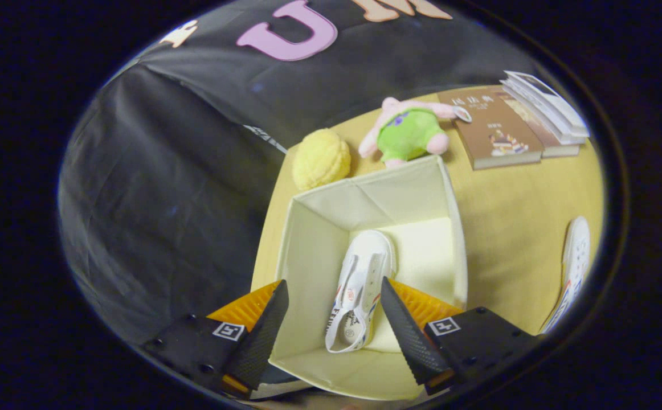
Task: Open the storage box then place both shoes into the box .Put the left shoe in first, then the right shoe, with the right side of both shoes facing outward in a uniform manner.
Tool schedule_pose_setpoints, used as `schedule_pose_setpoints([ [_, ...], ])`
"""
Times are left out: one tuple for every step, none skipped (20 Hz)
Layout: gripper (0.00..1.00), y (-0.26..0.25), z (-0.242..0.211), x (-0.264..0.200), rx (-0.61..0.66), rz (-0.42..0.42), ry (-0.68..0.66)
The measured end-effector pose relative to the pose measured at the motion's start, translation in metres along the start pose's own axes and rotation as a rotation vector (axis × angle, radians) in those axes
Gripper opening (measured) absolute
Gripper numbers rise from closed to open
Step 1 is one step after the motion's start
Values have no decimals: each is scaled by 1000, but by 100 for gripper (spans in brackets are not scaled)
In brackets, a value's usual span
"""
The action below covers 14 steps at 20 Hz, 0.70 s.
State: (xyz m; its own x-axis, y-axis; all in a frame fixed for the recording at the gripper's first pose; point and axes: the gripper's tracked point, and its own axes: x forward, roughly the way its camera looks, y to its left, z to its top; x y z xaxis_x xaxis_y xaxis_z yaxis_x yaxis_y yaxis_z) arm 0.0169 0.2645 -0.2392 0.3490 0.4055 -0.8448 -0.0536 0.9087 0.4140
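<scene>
We have the box (314,239) open below us, its cream walls standing up and its floor in plain sight. One white shoe (360,287) lies inside it on its side, toe toward the far wall, heel opening toward us, a little left of the middle of the floor. By the task order that should be the left shoe, though we cannot confirm which foot it is from here.

Our gripper (334,310) hangs over the near rim of the box with its jaws spread wide and holding nothing; the shoe sits below, framed between the two black fingers, and neither one touches it.

The second shoe (573,267) waits on the yellow table (513,228), well to the right of the box, lying lengthwise.

Beyond the far wall of the box we see a yellow ball (321,158) and a pink and green plush toy (408,132), and farther right of those a few books (496,134).

So we judge the job about half done: box opened, one shoe in, one left to fetch and set beside it facing the same way.
</scene>
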Motion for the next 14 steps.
schedule_pose_setpoints([
  [100, -1, 6, -13, -15, 23, -15],
  [100, -4, 9, -26, -26, 39, -29],
  [100, -9, 15, -36, -41, 46, -44],
  [100, -19, 19, -47, -62, 40, -58],
  [100, -32, 24, -58, -86, 28, -72],
  [100, -44, 27, -67, -110, 14, -84],
  [100, -56, 31, -77, -128, 2, -97],
  [100, -68, 34, -86, -148, -13, -112],
  [100, -82, 41, -94, -164, -33, -130],
  [100, -96, 43, -105, -177, -56, -147],
  [100, -110, 47, -114, -187, -76, -158],
  [100, -125, 50, -121, -192, -96, -167],
  [100, -141, 52, -129, -198, -114, -172],
  [100, -157, 55, -135, -206, -137, -178],
])
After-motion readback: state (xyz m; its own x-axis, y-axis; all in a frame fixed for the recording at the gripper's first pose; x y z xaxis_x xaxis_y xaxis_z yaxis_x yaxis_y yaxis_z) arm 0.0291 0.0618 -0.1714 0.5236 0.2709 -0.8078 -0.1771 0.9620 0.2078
